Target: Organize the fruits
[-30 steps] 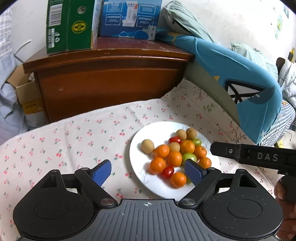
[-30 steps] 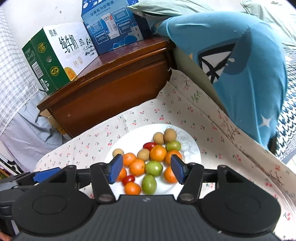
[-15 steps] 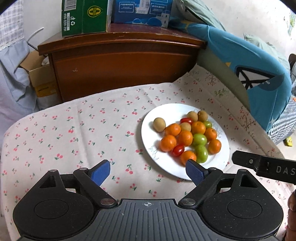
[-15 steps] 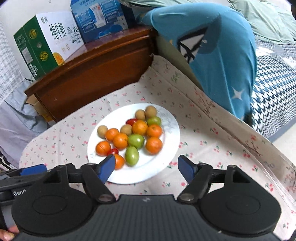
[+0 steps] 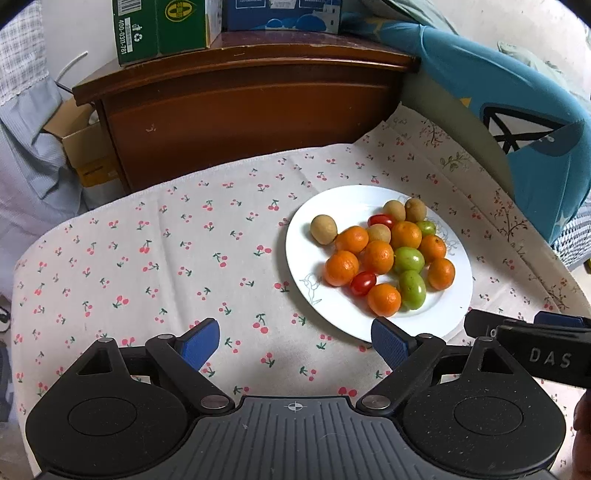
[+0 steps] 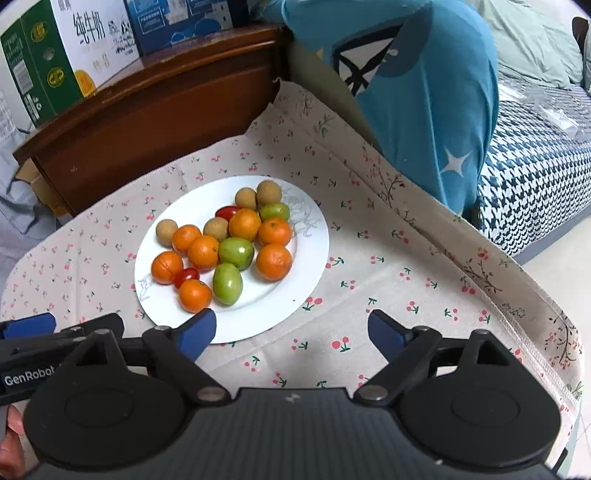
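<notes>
Fruits are piled on a round white ceramic plate (image 5: 332,306) that rests on a desk covered by a cream cherry-print cloth (image 5: 166,258). The pile holds small orange mandarins (image 5: 341,267), glossy green oval fruits (image 5: 412,289), red cherry tomatoes (image 5: 363,283) and tan round longans (image 5: 323,229), most touching one another; one longan sits slightly apart at the plate's left side.

The left claw (image 5: 295,341) hovers above the cloth with its blue-padded jaws spread wide and nothing between them; its right pad overlaps the plate's near rim in view. The right claw (image 6: 291,332) is likewise spread wide and empty, its left pad over the plate's near rim.

Beyond the desk stands a dark brown wooden cabinet (image 5: 240,99) carrying a green carton (image 5: 162,29) and a blue carton (image 5: 280,14). A blue pillow (image 6: 417,81) leans at the right.
</notes>
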The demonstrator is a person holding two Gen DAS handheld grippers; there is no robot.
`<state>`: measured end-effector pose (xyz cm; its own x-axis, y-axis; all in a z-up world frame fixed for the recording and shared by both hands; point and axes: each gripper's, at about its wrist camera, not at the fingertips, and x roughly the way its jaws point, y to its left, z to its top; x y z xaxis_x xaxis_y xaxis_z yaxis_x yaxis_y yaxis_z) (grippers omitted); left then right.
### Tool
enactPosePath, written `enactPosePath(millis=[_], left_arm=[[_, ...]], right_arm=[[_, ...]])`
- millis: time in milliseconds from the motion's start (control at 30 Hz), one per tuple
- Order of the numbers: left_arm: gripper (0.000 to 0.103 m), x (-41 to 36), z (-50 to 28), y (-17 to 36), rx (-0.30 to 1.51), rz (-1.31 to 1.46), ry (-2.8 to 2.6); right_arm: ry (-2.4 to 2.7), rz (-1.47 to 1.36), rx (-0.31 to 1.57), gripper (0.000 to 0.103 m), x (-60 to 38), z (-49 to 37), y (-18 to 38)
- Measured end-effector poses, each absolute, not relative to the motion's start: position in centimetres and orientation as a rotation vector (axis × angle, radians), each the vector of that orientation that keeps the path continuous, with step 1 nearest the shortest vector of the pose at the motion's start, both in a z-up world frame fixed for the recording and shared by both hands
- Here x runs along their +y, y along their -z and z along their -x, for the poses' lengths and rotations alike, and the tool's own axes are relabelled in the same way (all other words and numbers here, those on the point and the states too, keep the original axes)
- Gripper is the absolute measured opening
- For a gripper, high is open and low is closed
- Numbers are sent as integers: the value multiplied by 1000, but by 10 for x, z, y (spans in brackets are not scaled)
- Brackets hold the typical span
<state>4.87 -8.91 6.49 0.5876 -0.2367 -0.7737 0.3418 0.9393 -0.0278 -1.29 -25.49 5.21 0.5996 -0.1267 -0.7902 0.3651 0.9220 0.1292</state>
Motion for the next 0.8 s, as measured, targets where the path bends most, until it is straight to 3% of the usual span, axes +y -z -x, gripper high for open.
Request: enactPosePath(millis=[800], left_arm=[[91, -102, -56, -54, 895, -195, 274]], right_arm=[[332, -208, 935, 90, -250, 2, -39]])
